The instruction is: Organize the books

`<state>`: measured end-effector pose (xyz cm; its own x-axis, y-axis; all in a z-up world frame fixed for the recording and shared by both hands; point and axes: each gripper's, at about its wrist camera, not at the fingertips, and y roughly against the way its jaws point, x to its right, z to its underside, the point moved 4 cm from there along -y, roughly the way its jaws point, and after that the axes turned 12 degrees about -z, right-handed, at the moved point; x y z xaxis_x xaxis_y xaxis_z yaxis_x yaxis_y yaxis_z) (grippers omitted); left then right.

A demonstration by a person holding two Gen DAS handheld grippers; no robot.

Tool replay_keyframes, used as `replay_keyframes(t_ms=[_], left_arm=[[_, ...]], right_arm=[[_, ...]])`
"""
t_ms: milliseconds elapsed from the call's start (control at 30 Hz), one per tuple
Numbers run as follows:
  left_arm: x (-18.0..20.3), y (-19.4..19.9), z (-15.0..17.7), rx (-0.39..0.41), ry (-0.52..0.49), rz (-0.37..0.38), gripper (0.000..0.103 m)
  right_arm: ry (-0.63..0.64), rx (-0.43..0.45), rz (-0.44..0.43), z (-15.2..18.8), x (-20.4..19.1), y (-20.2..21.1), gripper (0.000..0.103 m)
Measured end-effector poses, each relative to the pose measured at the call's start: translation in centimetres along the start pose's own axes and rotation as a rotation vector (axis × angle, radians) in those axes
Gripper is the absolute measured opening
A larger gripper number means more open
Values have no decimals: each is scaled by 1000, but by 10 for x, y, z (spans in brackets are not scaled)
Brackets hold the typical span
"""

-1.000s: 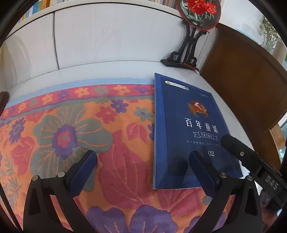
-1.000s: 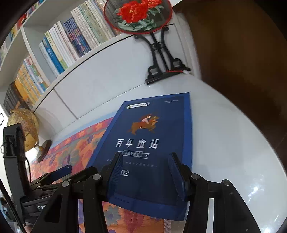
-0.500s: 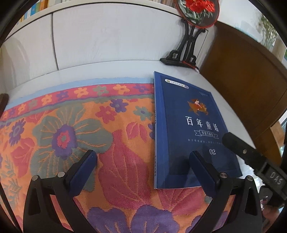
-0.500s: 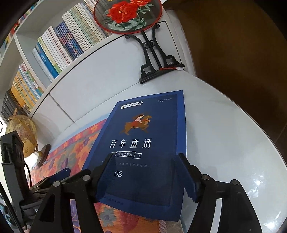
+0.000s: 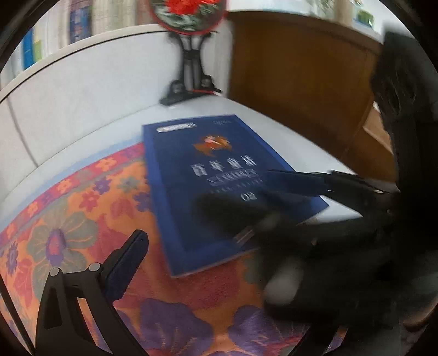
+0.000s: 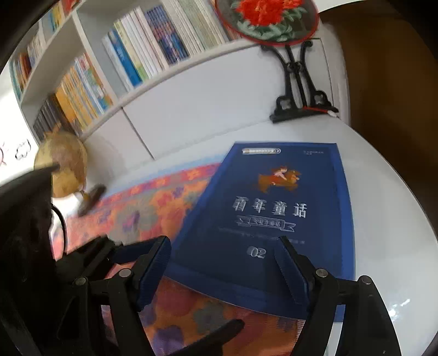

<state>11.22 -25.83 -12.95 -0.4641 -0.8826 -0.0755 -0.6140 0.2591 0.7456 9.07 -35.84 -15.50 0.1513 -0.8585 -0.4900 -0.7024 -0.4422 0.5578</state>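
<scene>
- A floral cloth (image 5: 82, 219) in orange, red and purple is laid over the left part of the white bench (image 6: 388, 219); the bench's right part is left bare.
- A round embroidered fan with a red flower (image 6: 267, 19) is held upright on a black stand (image 6: 298, 90) at the back of the bench, against a white cabinet front (image 6: 205, 104).
- A brown globe (image 6: 61, 164) is seen at the far left, its base resting near the cloth's edge.
- A brown wooden panel (image 5: 295, 82) is seen to the right of the stand.
</scene>
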Motion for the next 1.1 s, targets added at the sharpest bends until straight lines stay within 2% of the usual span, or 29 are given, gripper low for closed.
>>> replay_keyframes(t_ms=[67, 133, 200, 267, 333, 367, 400, 467, 533, 633, 767, 867, 933, 967, 1000, 1100], left_arm=[[-18, -6, -1, -34, 94, 9, 102], [-42, -17, -1, -88, 230, 69, 102], [-57, -15, 0, -66, 318, 153, 102], [-61, -17, 0, -65, 351, 187, 102], [-57, -18, -1, -65, 341, 178, 102], [-53, -19, -3, -64, 321, 169, 102], [-48, -19, -4, -60, 304, 170, 102], [-30, -18, -8, -55, 227, 201, 103], [-21, -13, -8, -36, 170, 130, 102], [-12, -2, -9, 8, 123, 116, 102], [-10, 11, -6, 23, 112, 104, 102], [-16, 22, 0, 28, 92, 26, 102], [-24, 30, 8, 10, 94, 22, 102], [-32, 37, 15, -7, 112, 33, 102], [-40, 44, 22, -19, 129, 40, 102], [-67, 74, 46, -16, 187, 41, 102]], right_arm=[[-96, 37, 46, -2, 23, 9, 77], [-204, 58, 58, -1, 45, 16, 77], [-285, 82, 111, -1, 64, 25, 77], [-330, 94, 137, -1, 75, 32, 77], [-335, 93, 91, -2, 75, 31, 77], [-328, 74, 26, -3, 70, 25, 77], [-315, 61, 2, -3, 65, 21, 80], [-272, 29, 1, -4, 55, 13, 80], [-221, -4, 14, -4, 47, 7, 81], [-191, 0, 40, -5, 42, 10, 81], [-183, -21, 28, -4, 37, 10, 81], [-73, -76, 44, -5, 11, 3, 81], [-4, -104, 33, -4, -9, 2, 81], [27, -144, 30, -1, -22, -2, 81], [39, -170, 13, 2, -30, -4, 81], [40, -263, -108, 14, -57, -11, 81]])
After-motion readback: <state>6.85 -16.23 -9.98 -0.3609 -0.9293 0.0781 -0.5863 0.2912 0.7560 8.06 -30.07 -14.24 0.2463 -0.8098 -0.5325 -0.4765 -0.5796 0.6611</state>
